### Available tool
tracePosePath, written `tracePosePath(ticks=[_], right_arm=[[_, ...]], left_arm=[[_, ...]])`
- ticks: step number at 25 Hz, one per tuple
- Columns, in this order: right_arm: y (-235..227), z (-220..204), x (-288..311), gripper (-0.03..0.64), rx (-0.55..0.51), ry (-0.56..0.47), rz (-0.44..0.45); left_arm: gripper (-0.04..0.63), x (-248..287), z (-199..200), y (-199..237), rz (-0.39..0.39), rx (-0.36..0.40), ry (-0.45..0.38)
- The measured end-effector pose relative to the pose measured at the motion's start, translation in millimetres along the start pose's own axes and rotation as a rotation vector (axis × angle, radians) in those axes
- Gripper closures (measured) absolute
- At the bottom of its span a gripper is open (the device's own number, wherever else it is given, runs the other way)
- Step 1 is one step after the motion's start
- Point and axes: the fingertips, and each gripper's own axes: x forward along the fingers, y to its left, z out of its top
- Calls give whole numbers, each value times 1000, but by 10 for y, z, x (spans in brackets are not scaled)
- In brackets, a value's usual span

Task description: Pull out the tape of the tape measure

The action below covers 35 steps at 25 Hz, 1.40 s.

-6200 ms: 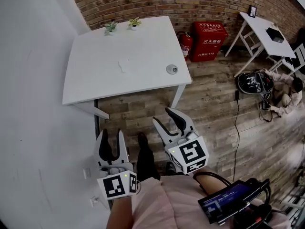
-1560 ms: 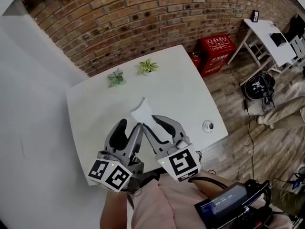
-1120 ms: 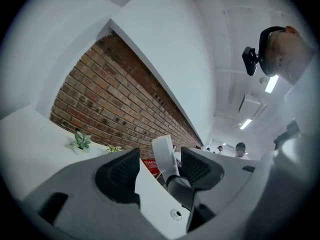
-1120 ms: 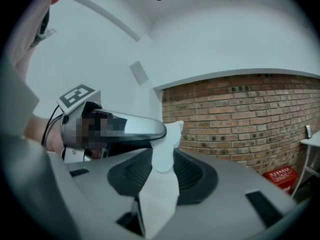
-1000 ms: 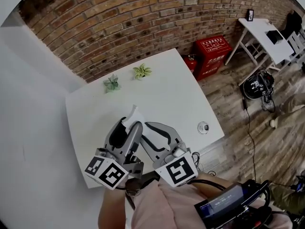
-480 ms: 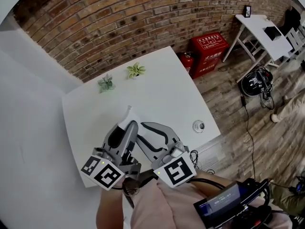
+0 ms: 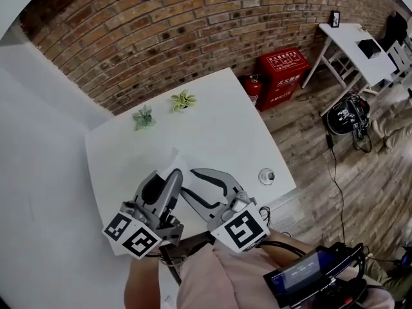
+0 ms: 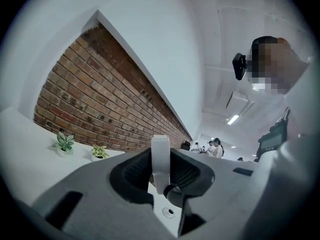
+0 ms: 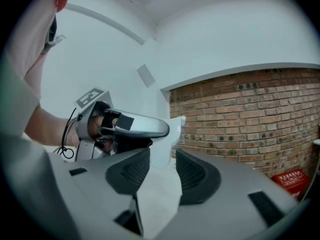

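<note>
Tape measure, apparently the white flat case [image 8: 160, 154]: clamped in left gripper [image 7: 168, 174], jaws just closed, lower left of head view. Right gripper [image 9: 162, 154]: jaws just opened, straddling it. Handover judged finishing; next, right must pinch tape end.

A white table [image 7: 219, 118] stands against a red-brown brick wall [image 7: 193, 24] lined with pale mortar. On its far side are a dark green plant [image 7: 143, 116] and a yellow-green plant [image 7: 183, 99]. To the right are a red cabinet [image 7: 283, 69] with pale lettering, a red fire extinguisher [image 7: 251, 85], grey-brown plank flooring [image 7: 335, 192] and a black bag [image 7: 347, 114]. Near the camera are a white piece [image 8: 160, 154] and a pale pink sleeve [image 7: 212, 275].
</note>
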Motion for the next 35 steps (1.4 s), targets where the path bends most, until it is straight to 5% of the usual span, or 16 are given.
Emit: tracePosePath(ticks=[9, 22, 35], right_arm=[[-11, 43, -47, 454, 99, 0, 153], [-164, 40, -84, 446, 494, 103, 401], [-38, 55, 180, 460, 763, 185, 564]], left_arm=[[491, -129, 6, 59, -37, 128, 32], [492, -321, -129, 173, -114, 277, 94], [492, -432, -373, 209, -211, 442, 203]])
